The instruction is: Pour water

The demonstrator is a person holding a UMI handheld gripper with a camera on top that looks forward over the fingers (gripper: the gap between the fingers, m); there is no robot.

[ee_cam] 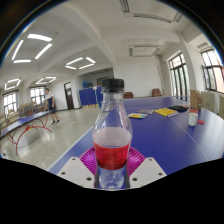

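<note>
A clear plastic bottle with a black cap and a red liquid filling its lower half stands upright between my fingers. My gripper is shut on the bottle, with the magenta pads pressed to both sides of its lower body. The bottle's clear base shows just below the pads, over the blue table. A small cup-like object sits far off on the table to the right; I cannot tell what it holds.
Yellow flat objects lie on the blue table beyond the bottle, to the right. A table-tennis table stands at the left across open floor. Blue chairs line the far wall.
</note>
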